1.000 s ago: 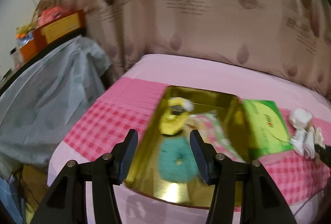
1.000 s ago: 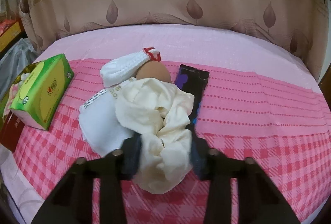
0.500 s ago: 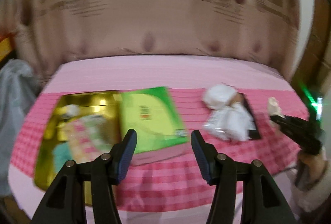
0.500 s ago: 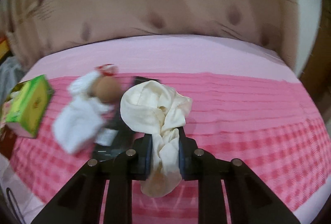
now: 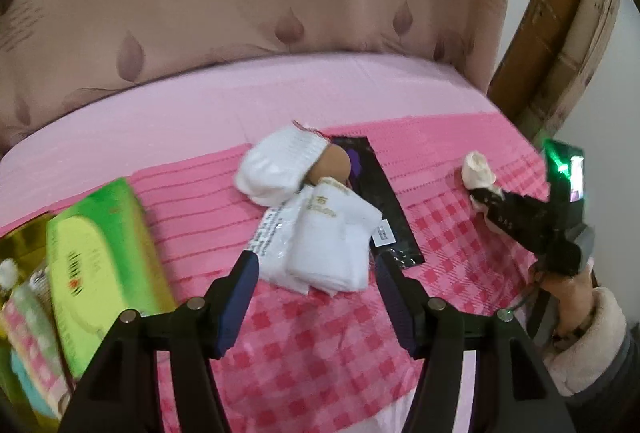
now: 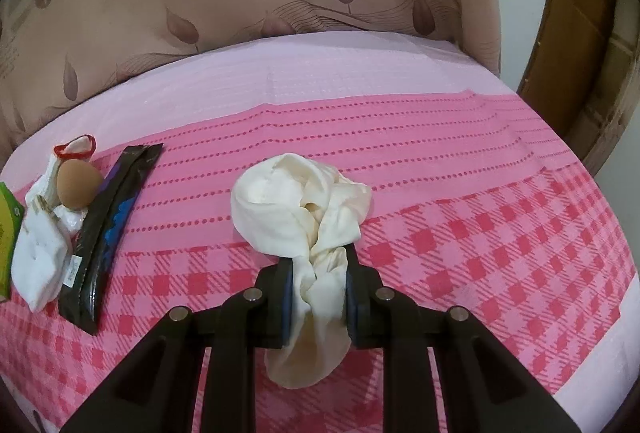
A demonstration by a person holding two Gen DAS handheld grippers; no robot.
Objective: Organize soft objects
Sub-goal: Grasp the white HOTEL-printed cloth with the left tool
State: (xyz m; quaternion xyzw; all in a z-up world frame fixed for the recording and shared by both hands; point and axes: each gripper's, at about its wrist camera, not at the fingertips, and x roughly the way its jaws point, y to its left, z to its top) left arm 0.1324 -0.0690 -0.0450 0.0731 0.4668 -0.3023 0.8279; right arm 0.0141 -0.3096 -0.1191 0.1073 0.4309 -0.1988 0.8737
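Observation:
My right gripper is shut on a cream cloth and holds it over the pink checked tablecloth; it shows in the left wrist view at the right, pinched in that gripper. My left gripper is open and empty, its fingers either side of packaged white socks. A rolled white sock and a brown egg-shaped ball lie just beyond. They show in the right wrist view: socks, ball.
A black packet lies beside the socks, also in the right wrist view. A green tissue box and a gold tray with soft items stand at left. A curtain hangs behind; a wooden door frame at right.
My left gripper swung right from the gold tray, past the tissue box, to the white socks. My right gripper shut on the cream cloth and carried it right, away from the pile.

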